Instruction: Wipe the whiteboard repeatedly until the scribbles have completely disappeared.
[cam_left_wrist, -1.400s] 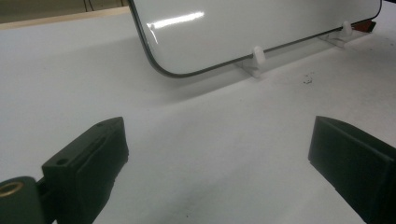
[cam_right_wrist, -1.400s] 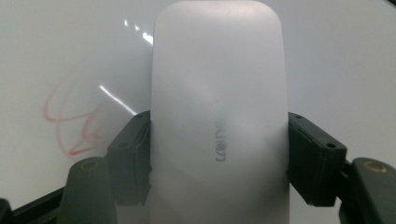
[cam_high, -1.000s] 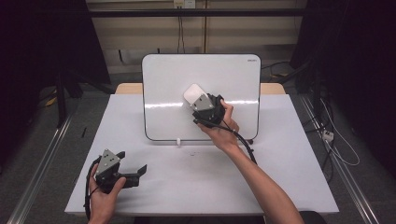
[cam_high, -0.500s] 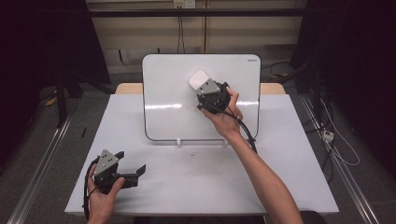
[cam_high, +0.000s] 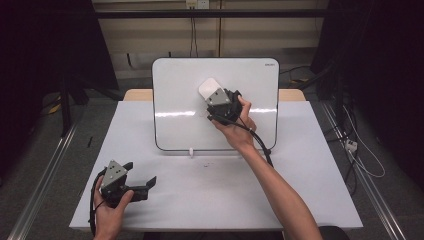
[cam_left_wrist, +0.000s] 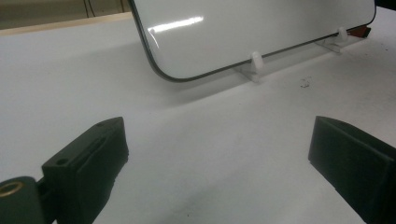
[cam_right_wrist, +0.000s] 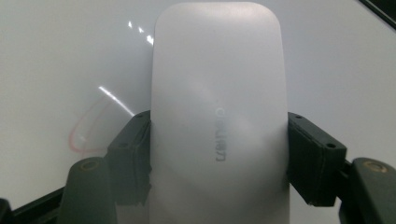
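Note:
A whiteboard (cam_high: 180, 95) stands tilted on small clear feet at the back of the white table (cam_high: 300, 190). My right gripper (cam_high: 212, 97) is shut on a white rounded eraser (cam_high: 208, 88) and holds it flat against the board's face. In the right gripper view the eraser (cam_right_wrist: 219, 116) sits clamped between both black jaws, and a faint red mark (cam_right_wrist: 86, 130) shows on the board (cam_right_wrist: 60, 51) to its left. My left gripper (cam_high: 145, 184) rests near the table's front left, jaws open and empty. Its view looks across the table at the board's lower corner (cam_left_wrist: 177, 74).
A clear plastic foot (cam_left_wrist: 254, 63) props the board's bottom edge, another (cam_left_wrist: 343, 35) farther right. A small speck (cam_left_wrist: 304, 84) lies on the table in front of the board. Metal rails and cables run along the floor beside the table.
My right gripper has carried the eraser a little up and to the right across the board. The left gripper has stayed where it was.

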